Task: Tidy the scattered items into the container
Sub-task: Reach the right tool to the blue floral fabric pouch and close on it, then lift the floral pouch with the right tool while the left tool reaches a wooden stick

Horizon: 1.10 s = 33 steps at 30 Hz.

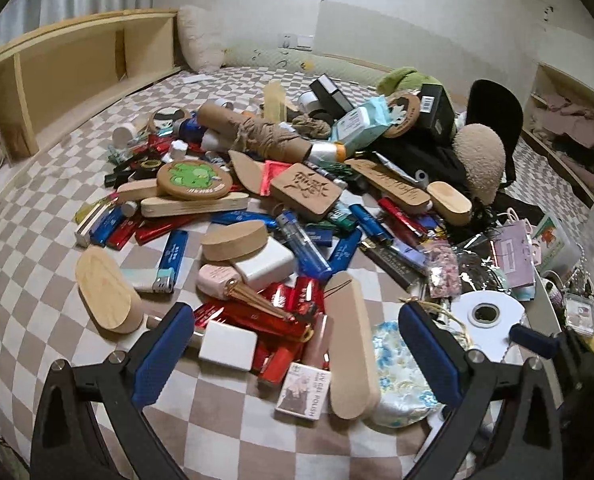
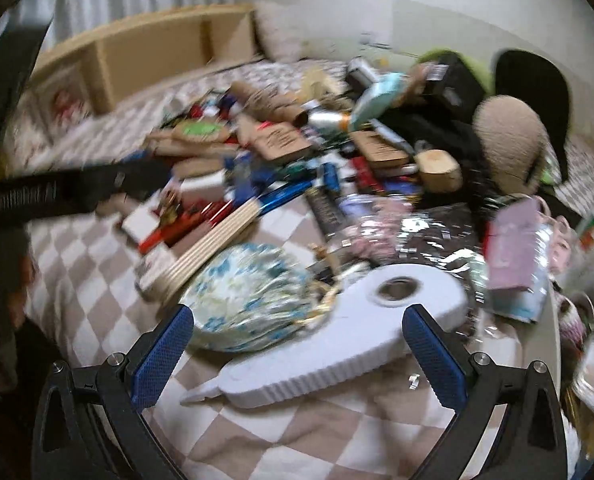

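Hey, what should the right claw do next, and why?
Probably ease the right claw down and close on the white tape dispenser. Both claws are open and empty, and the dispenser lies flat on the checked cover directly between the right claw's fingers, nearer than the rest of the pile.

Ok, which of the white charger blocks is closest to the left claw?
The flat white block just beyond the left claw, beside its left finger. The other white block sits farther back, under the oval wooden piece.

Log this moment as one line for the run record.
left gripper: open, over red packets | right gripper: open, over white tape dispenser | nothing held
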Tool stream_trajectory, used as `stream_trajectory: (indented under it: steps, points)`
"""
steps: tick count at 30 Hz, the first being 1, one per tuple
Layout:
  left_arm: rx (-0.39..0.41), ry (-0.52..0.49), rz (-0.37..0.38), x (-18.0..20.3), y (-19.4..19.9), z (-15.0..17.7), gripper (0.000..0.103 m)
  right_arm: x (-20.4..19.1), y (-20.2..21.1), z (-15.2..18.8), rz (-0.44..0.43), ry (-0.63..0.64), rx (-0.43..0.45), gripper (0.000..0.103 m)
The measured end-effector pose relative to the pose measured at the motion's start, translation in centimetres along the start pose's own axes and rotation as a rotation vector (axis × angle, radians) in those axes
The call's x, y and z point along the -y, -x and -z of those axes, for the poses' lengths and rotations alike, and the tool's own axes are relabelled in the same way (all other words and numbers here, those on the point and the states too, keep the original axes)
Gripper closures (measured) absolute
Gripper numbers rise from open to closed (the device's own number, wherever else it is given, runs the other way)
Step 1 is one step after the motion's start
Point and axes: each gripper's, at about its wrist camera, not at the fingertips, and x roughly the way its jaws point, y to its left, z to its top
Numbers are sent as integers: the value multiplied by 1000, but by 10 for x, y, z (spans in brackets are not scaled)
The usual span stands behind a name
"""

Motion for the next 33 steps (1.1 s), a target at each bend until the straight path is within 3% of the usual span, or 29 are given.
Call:
stream_trajectory:
  steps: [6, 11, 18, 20, 23, 30, 33]
  points:
    - [-10, 53, 13, -14, 0, 3, 1, -23, -23, 0, 8, 154, -55, 0]
    - [-18, 72, 26, -17, -1, 5, 1, -29, -39, -1, -3, 211, -90, 0]
    - [-25, 69, 34, -13, -4, 8, 2, -29, -51, -2, -34, 203, -111, 0]
    - [-23, 57, 36, -10, -4, 10, 2, -28, -50, -2, -52, 198, -110, 12]
    - [-23, 43, 52, -5, -3, 13, 2, -24, -48, -3, -56, 178, -105, 17]
    - [20, -58, 103, 19, 8, 24, 2, 4, -28, -5, -20, 85, -68, 20]
    - [21, -99, 130, 30, 9, 28, 14, 20, -19, -7, -30, 19, -52, 21]
